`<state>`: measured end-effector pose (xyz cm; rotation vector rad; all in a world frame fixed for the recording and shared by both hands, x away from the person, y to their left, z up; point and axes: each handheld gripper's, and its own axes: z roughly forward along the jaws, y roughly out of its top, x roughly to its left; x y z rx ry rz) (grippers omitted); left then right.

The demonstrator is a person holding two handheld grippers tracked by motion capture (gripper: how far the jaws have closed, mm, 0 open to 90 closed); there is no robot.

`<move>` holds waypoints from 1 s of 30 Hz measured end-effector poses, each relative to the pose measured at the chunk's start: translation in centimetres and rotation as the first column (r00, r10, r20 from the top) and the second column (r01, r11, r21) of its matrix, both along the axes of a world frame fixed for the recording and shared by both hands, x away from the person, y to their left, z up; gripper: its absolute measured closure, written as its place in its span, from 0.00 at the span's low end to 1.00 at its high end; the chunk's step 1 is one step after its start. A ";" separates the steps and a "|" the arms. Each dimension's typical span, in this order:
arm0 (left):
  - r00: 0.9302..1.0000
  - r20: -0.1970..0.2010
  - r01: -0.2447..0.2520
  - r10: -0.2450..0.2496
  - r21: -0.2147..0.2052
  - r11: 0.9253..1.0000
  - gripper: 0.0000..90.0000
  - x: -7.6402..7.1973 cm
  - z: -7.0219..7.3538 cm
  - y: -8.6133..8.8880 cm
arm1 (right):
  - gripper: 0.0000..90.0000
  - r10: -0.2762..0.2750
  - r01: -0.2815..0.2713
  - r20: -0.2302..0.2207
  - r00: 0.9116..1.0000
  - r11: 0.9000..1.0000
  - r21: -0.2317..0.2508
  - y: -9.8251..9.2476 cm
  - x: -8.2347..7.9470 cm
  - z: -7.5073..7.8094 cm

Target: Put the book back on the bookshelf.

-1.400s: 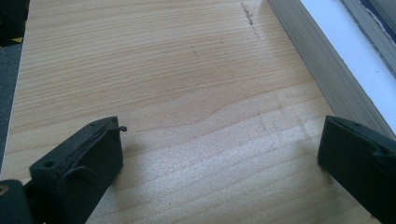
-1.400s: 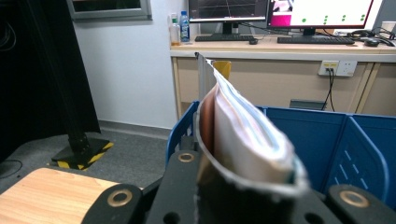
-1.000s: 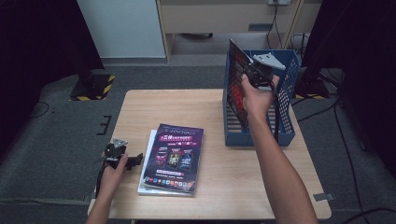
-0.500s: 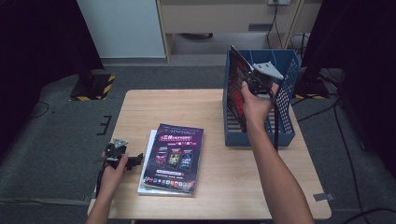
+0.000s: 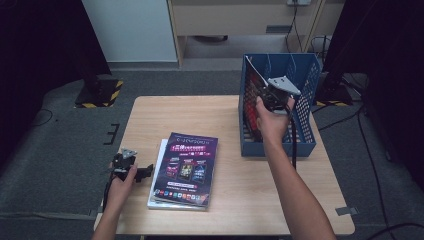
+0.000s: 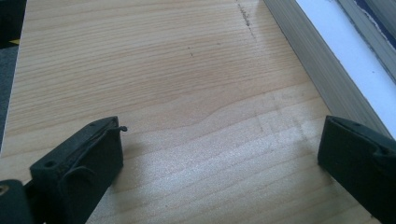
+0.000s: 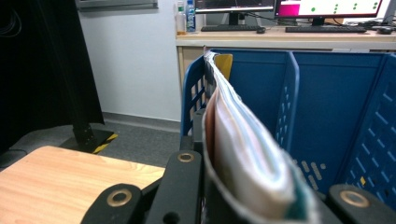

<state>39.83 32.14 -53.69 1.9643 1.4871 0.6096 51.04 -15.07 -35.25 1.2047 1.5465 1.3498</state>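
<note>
A magazine (image 5: 253,82) stands on edge in the left slot of the blue file rack (image 5: 300,75), tilted to the left. My right gripper (image 5: 272,96) is shut on its near edge. In the right gripper view the magazine's curled pages (image 7: 238,144) run away from between the jaws of the right gripper (image 7: 243,205) into the rack (image 7: 327,98). My left gripper (image 5: 144,171) rests low at the table's left edge, beside a stack of magazines (image 5: 186,169) with a purple cover on top. In the left gripper view the left gripper (image 6: 217,161) is open with bare wood between its jaws.
The stack's page edges (image 6: 317,65) lie just right of the left gripper's jaws. The wooden table (image 5: 235,200) has free room in front of the rack. Behind the rack stands a desk with monitors (image 7: 327,7). Cables trail on the grey floor (image 5: 60,150).
The right gripper has come down a little with the magazine, sinking it deeper into the rack's left slot. The left gripper has stayed where it was.
</note>
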 end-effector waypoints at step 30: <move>1.000 0.002 0.002 -0.002 0.000 1.000 0.00 0.0 0.0 -0.1 | 0.89 0.035 -0.036 -0.058 0.998 0.999 -0.001 0.5 -0.5 -1.4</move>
